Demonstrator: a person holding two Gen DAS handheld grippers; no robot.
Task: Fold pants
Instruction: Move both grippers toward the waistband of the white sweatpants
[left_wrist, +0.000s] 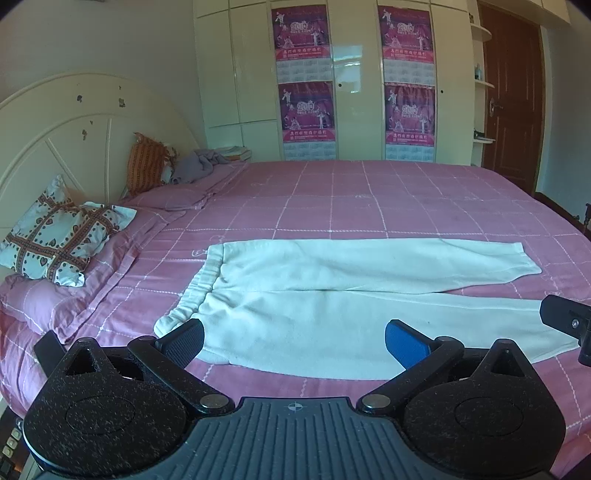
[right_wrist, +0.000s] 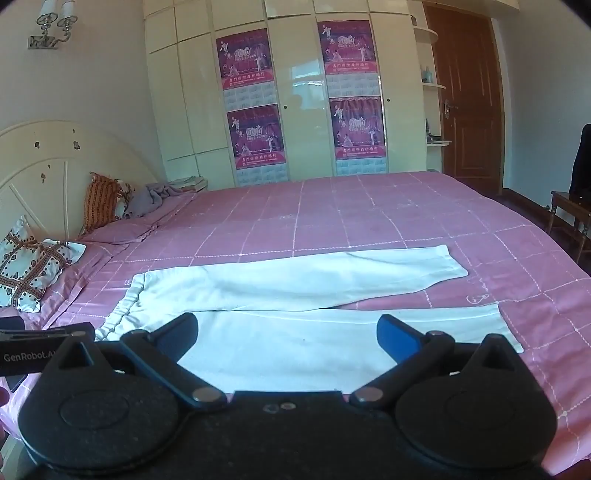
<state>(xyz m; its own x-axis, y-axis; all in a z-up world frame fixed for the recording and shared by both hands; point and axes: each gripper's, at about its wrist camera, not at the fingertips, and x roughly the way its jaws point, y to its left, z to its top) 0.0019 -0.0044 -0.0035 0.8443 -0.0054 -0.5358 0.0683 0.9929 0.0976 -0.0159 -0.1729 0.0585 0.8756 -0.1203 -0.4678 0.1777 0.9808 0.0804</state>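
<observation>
White pants (left_wrist: 332, 295) lie flat on the pink checked bed (left_wrist: 369, 199), waistband to the left, both legs stretched to the right and slightly apart. My left gripper (left_wrist: 293, 341) hovers open above the near leg by the waistband, nothing between its fingers. In the right wrist view the same pants (right_wrist: 295, 291) spread across the bed (right_wrist: 369, 218), and my right gripper (right_wrist: 288, 338) stands open over the near leg, clear of the cloth. Part of the right gripper shows at the edge of the left view (left_wrist: 565, 321); the left gripper's body shows in the right view (right_wrist: 37, 350).
Pillows (left_wrist: 59, 240) and an orange cushion (left_wrist: 146, 162) lie by the white headboard (left_wrist: 66, 122) at left. A wardrobe with posters (left_wrist: 306, 81) stands behind the bed, a brown door (left_wrist: 513, 103) at right. A wooden chair (right_wrist: 572, 218) stands beyond the bed's right side.
</observation>
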